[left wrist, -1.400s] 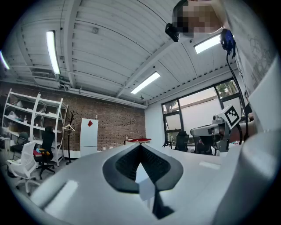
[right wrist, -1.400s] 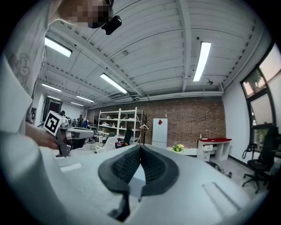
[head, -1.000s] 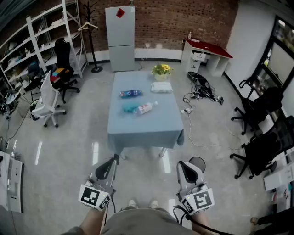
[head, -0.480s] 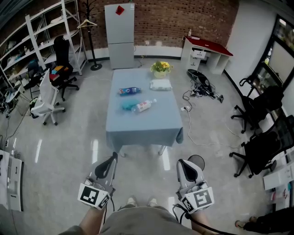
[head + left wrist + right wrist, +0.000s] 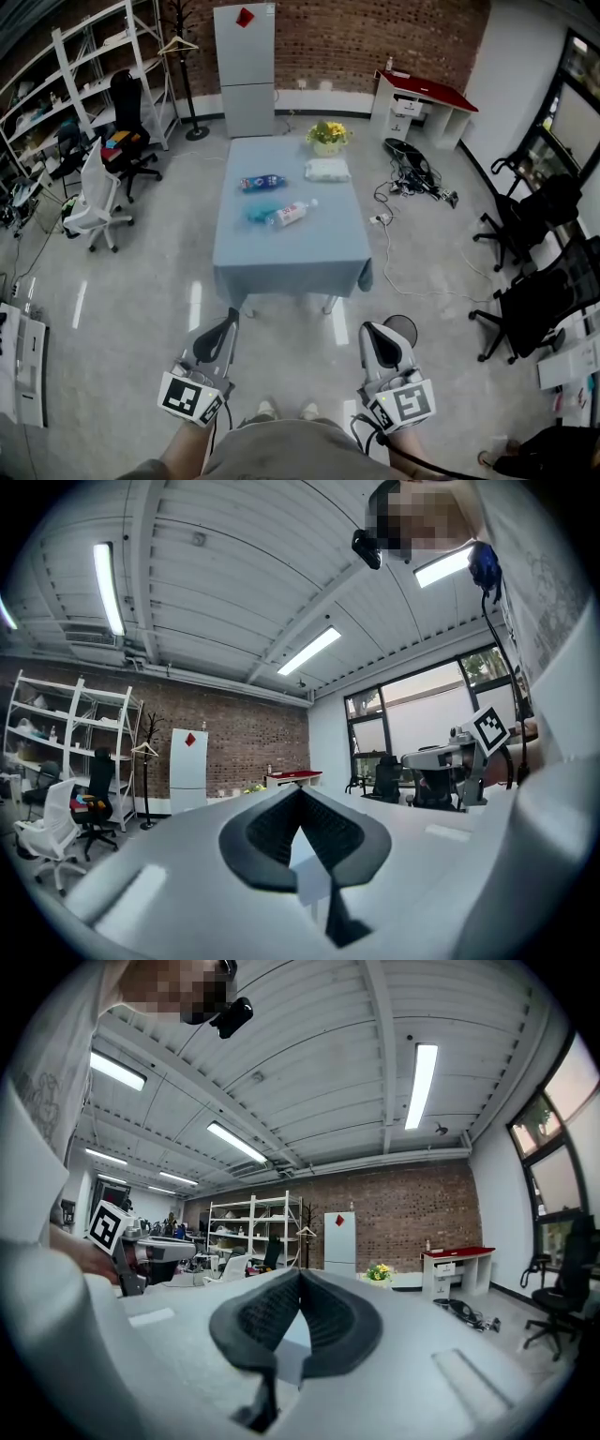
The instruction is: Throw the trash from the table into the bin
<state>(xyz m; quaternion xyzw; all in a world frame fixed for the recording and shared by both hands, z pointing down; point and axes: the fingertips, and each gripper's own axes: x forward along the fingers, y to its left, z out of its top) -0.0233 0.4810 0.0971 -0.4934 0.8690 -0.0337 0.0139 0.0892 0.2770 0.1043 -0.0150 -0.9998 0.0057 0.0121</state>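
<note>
The left tongs (image 5: pixel 232 321) are hanging pressed together and empty, well short of the table (image 5: pixel 281 258). The step in hand is looking like the approach, so the person is needing to walk up to the near edge before spreading either pair. The trash is lying on the far half of the cloth: a blue-labelled bottle (image 5: pixel 262 182), then a teal crumpled piece (image 5: pixel 255 215) up against a clear bottle (image 5: pixel 292 213). A white pack (image 5: pixel 327 170) is sitting further back, near the flower pot (image 5: pixel 327 137), which is probably staying. Pinching the clear bottle across its middle is looking safest, since it may roll. The right tongs (image 5: pixel 367 330) are likewise closed tight on nothing. What looks like the bin (image 5: pixel 401 329) is standing on the floor just beside them. Against a second earlier, the table is sitting slightly further left in the head view, while the trash is lying unchanged and both tongs are keeping their places
</note>
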